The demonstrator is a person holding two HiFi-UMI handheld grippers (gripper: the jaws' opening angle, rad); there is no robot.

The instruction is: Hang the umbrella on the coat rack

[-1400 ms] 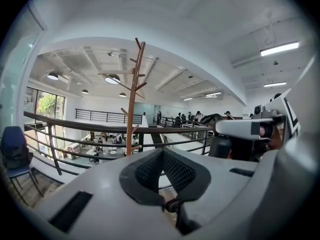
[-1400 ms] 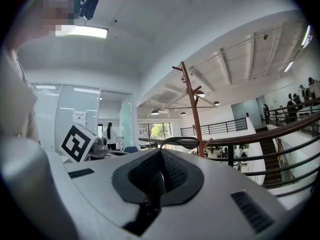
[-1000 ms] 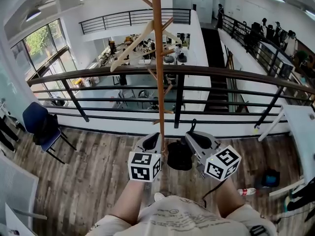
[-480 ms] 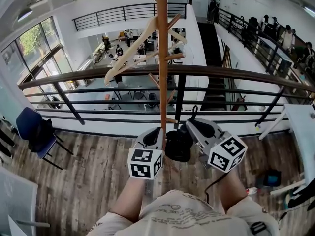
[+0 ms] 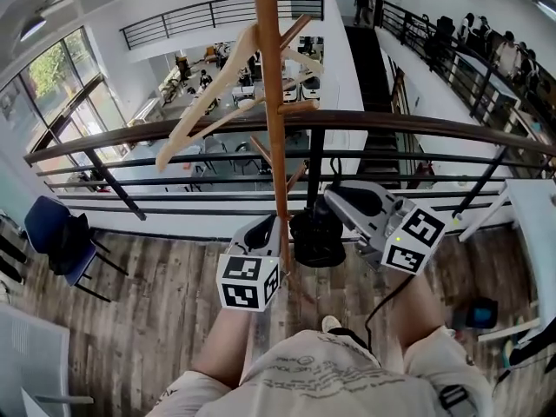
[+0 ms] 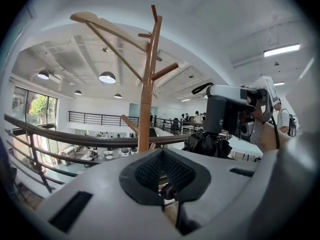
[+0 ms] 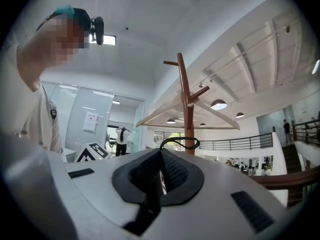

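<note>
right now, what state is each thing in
coat rack: upright
hanger: hanging tilted on the coat rack
umbrella: folded, held beside the rack, not hung
strap loop: free, on no peg
right gripper: jaws shut on umbrella
left gripper: jaws together

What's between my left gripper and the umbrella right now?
The coat rack's wooden pole stands between the left gripper and the folded black umbrella held by the right gripper. The head view shows this.
</note>
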